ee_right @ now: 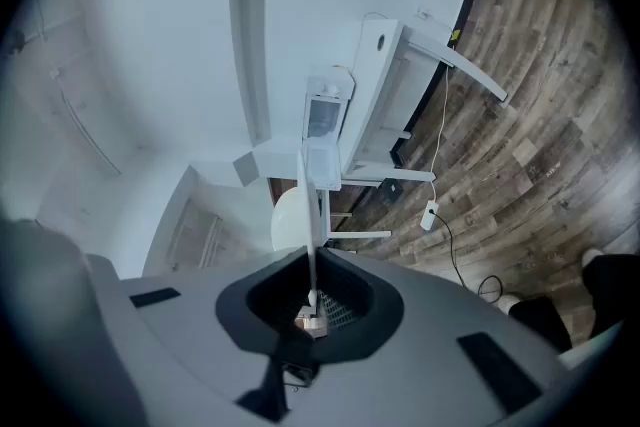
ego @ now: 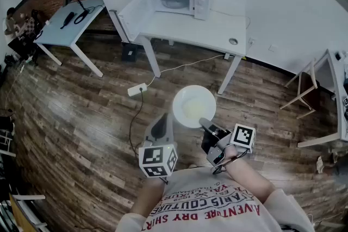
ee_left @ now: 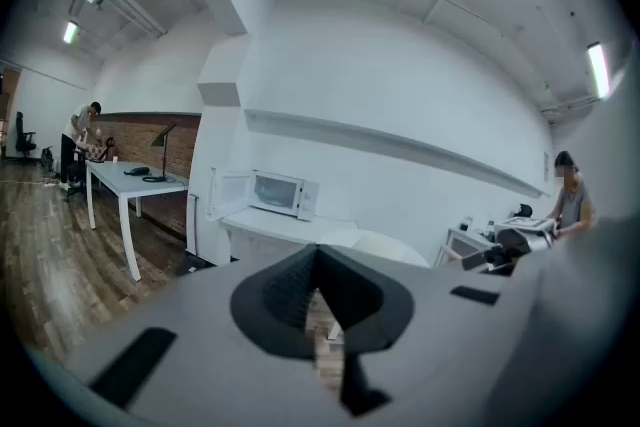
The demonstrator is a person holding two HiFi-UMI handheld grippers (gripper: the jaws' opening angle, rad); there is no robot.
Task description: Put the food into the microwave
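A round white plate with pale food on it is held level over the wooden floor. My right gripper is shut on its near rim. In the right gripper view the plate shows edge-on, running out from the shut gripper. My left gripper hangs just left of the plate, shut with nothing in it; its own view shows the gripper and the plate's rim beyond. The white microwave stands on a white table, its door swung open to the left.
A power strip and its cable lie on the floor between me and the table. A second table stands at the far left with people beside it. A wooden chair and another desk are at the right.
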